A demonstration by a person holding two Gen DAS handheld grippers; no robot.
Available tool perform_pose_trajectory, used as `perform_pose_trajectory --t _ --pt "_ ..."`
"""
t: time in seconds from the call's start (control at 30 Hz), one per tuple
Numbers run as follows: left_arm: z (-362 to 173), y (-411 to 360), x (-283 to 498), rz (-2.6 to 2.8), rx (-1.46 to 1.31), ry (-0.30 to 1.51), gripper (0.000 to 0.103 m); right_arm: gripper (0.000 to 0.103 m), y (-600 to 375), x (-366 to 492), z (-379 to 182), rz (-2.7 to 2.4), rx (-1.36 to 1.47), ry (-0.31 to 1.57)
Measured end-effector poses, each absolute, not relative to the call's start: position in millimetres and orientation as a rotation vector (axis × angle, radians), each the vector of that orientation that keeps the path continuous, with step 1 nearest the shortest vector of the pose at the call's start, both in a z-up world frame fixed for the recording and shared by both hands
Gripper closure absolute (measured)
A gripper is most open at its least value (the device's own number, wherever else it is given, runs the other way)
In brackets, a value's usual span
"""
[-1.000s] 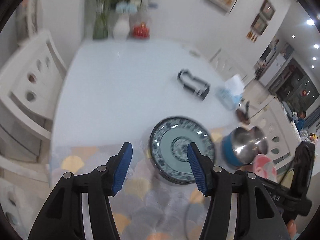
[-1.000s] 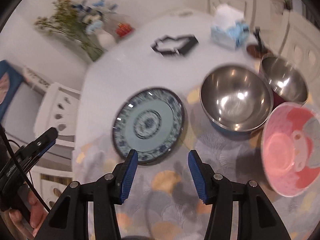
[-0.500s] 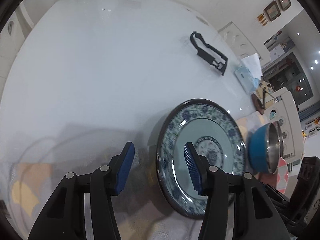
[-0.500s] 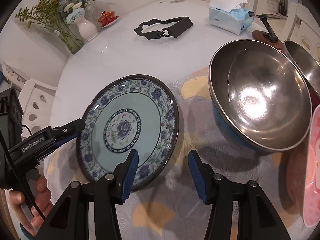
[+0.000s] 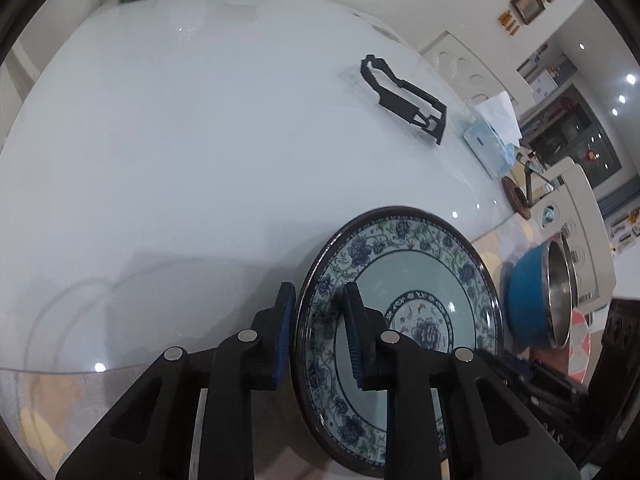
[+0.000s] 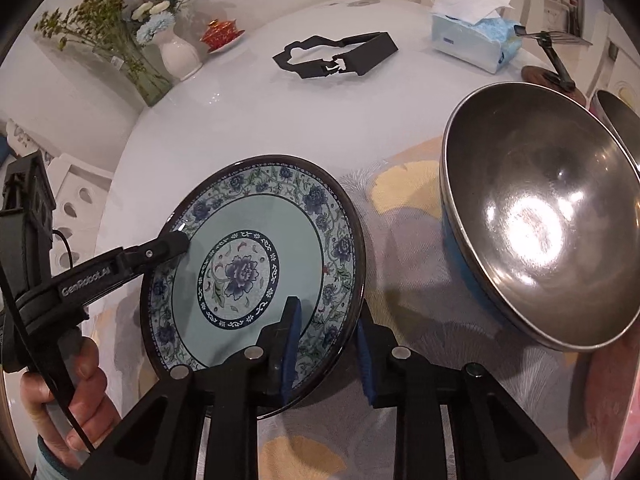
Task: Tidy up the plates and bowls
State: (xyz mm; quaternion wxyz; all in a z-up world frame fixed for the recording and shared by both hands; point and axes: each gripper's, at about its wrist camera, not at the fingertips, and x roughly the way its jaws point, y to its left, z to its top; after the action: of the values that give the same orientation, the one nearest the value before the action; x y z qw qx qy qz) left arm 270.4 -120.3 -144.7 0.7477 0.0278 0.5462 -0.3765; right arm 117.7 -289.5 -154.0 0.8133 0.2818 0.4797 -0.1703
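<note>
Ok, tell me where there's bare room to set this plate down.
Free: the white tabletop between the floral plate, the black frame and the vases. Crowded: the patterned mat side, where the steel bowl sits close beside the plate, with the tissue box behind.

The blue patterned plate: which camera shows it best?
The right wrist view: the blue patterned plate appears almost whole and face-on, with both tongs closing on opposite rims. The left wrist view shows it obliquely, partly hidden behind a finger.
</note>
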Motion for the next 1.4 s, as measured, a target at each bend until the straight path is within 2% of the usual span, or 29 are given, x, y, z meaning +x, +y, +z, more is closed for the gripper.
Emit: perform_pose_trajectory --t 0.63,1.4 --pt "-76 -11 186 -0.628 -0.027 1.082 0.082 0.077 -209 88 -93 -0.097 0.424 1.012" --pt "-1 56 41 -0.558 -0.063 1.000 0.082 0.077 -145 -39 -7 0.003 0.323 0.964"
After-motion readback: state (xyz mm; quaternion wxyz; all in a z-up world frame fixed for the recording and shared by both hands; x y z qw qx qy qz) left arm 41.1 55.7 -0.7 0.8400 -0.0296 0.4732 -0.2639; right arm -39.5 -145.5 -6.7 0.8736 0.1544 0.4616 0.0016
